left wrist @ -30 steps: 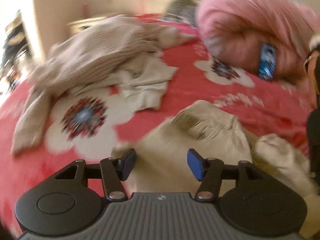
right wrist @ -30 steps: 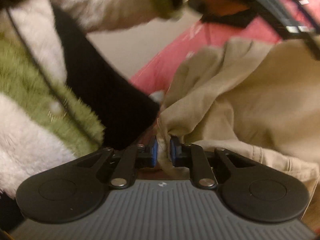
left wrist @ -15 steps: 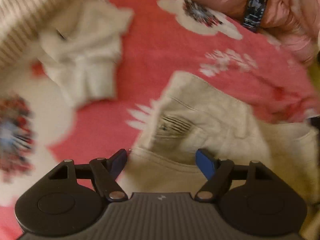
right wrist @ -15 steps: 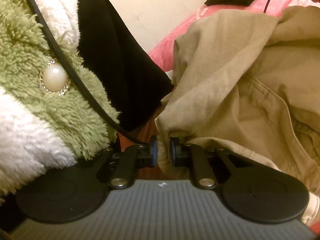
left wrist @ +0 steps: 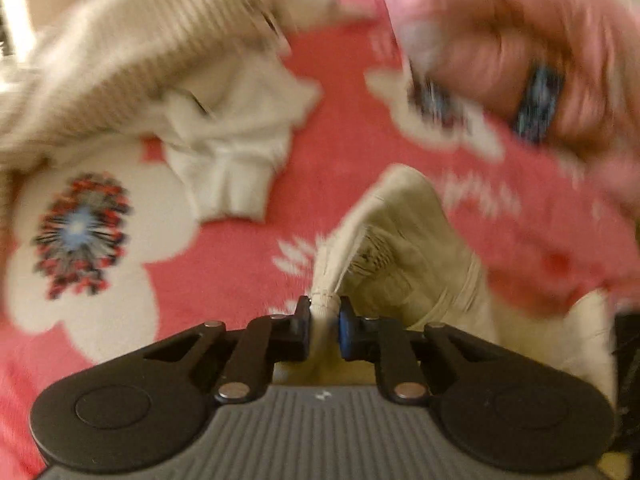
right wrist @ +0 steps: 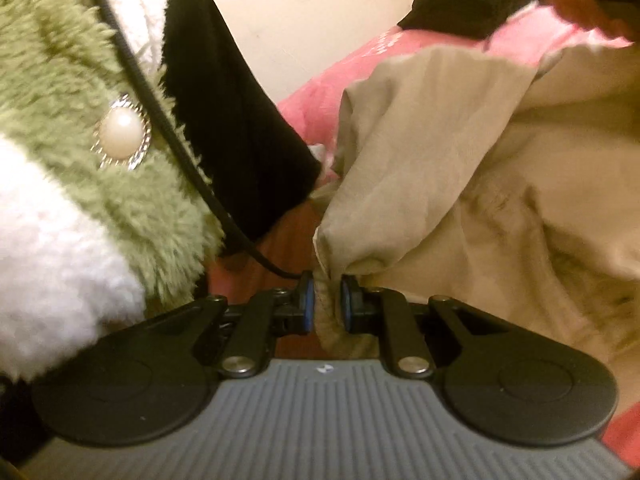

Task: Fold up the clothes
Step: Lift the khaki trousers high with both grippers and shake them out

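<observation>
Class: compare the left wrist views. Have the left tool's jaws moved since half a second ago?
Yes. The left tool has just been closing its jaws; they now pinch a bunched edge of the khaki garment on the red floral bedspread.

Garments: one khaki (left wrist: 404, 248), one white (left wrist: 232, 160), one ribbed (left wrist: 132, 40).

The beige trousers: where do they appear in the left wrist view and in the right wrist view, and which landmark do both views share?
Left wrist view: the beige trousers lie lower centre-right, a bunched edge pinched in the left gripper, whose jaws have just closed on it.
Right wrist view: they fill the right half, a fold clamped in the right gripper.
Shared landmark: the pink floral bedspread under the trousers.
</observation>
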### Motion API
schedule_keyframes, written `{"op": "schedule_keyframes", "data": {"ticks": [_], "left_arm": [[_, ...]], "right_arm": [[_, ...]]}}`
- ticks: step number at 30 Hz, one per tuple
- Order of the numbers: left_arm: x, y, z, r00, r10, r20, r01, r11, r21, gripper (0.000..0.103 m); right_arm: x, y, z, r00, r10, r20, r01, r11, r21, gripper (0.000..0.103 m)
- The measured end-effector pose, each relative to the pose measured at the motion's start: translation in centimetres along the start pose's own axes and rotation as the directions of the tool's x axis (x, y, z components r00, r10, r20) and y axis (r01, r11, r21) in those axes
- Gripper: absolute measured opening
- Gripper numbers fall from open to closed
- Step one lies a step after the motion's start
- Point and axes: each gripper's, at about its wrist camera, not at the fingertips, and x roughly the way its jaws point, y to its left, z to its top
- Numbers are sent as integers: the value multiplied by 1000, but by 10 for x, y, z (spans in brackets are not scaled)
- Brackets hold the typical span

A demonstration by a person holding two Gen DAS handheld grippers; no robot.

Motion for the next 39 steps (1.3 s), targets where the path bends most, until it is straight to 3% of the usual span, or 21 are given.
{"op": "schedule_keyframes", "data": {"ticks": [3,6,9,11,14,16,17,18,20,22,24,25,26,27,30,32,33,35,37,39], "left_arm": [[-62,2,-13,986,75,147,-60,993,-106,12],[-127,7,-34,947,192,257,-135,965,-223,12],[-187,17,-59,889,323,323,-201,911,-359,12],[-224,22,-77,848,392,357,-211,868,-450,12],[-267,15,-107,787,456,417,-213,834,-509,12],[-278,4,-127,761,478,439,-214,823,-526,12],[-274,2,-136,764,483,427,-218,816,-535,12],[-271,0,-144,767,489,415,-222,810,-544,12],[-256,0,-160,787,493,372,-230,792,-565,12],[-222,6,-174,813,512,279,-291,771,-566,12],[-189,18,-189,843,504,188,-325,755,-569,12],[-175,26,-196,858,491,151,-327,749,-576,12],[-164,34,-200,870,477,125,-323,742,-587,12],[-157,41,-205,883,457,109,-309,740,-598,12],[-156,53,-215,896,426,123,-269,744,-612,15],[-162,56,-217,903,404,145,-242,758,-605,26],[-162,59,-218,909,388,152,-226,766,-602,35],[-161,67,-220,920,357,164,-193,775,-601,42],[-155,76,-218,928,331,170,-165,775,-610,52],[-148,90,-220,937,303,171,-127,755,-643,53]], "right_arm": [[-17,10,7,987,-155,-30,152,985,-78,12],[-45,13,11,921,-380,-85,357,911,-206,12],[-71,12,19,814,-570,-116,503,790,-350,12],[-85,7,34,716,-688,-114,579,678,-453,11],[-114,5,55,582,-811,-68,647,512,-565,11],[-122,4,67,511,-859,-28,665,416,-620,11],[-121,2,70,493,-870,-10,672,388,-631,11],[-118,-3,71,488,-873,3,680,378,-629,11],[-98,-20,64,509,-861,12,673,389,-628,11],[-72,-44,48,556,-831,10,672,442,-594,12],[-43,-69,24,588,-809,-3,674,491,-553,13],[-28,-82,12,603,-798,-9,673,515,-531,14],[-14,-93,2,603,-798,-20,683,528,-505,14],[-12,-97,1,606,-795,-17,703,546,-455,14],[-8,-109,-4,616,-788,-8,751,590,-297,21],[-37,-108,-3,664,-747,41,745,656,-119,28],[-52,-108,-1,690,-718,85,721,693,-1,33],[-83,-120,-14,723,-665,188,617,743,259,55],[-104,-134,-32,716,-631,299,434,738,516,72],[-120,-153,-55,696,-599,395,188,683,706,78]]}}
